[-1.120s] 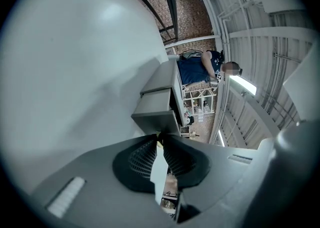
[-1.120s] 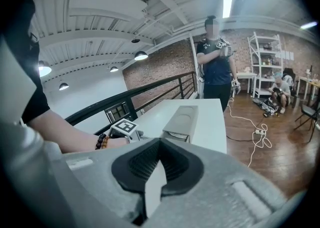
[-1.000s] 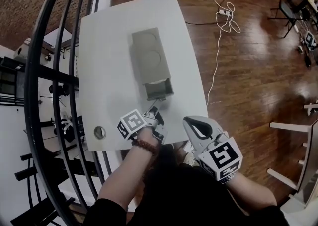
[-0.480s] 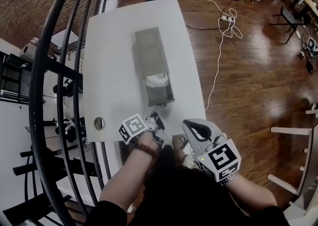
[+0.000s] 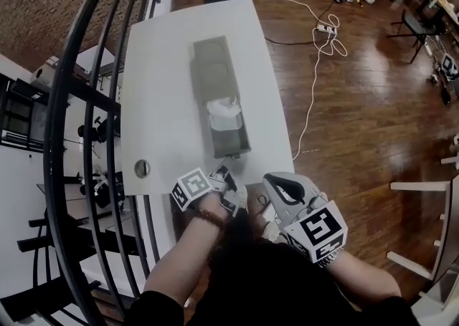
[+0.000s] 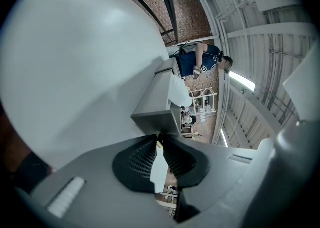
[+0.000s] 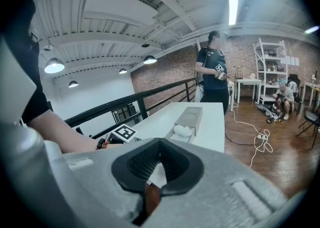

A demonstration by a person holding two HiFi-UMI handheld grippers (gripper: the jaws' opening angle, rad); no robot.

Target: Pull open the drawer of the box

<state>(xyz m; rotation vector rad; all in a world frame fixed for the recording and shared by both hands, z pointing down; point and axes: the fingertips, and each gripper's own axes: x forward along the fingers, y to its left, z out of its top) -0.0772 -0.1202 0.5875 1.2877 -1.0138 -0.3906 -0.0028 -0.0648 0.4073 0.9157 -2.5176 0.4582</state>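
Two claws, one working: L gripper (image 5: 226,170) pinched on pull tab (image 6: 159,143) of grey drawer (image 5: 231,137)
Drawer sticks out of long grey box (image 5: 211,66) on white table (image 5: 154,102), axis straight toward L gripper; R gripper (image 7: 159,146) clenched empty, beside

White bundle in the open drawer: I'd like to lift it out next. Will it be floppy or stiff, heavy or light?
The white bundle looks crumpled and puffy, so it is probably soft, floppy and light. It bulges above the drawer rim, so it likely squashes when gripped rather than rolling.

Matt grey box (image 5: 214,66), glossy wooden floor (image 5: 358,102)
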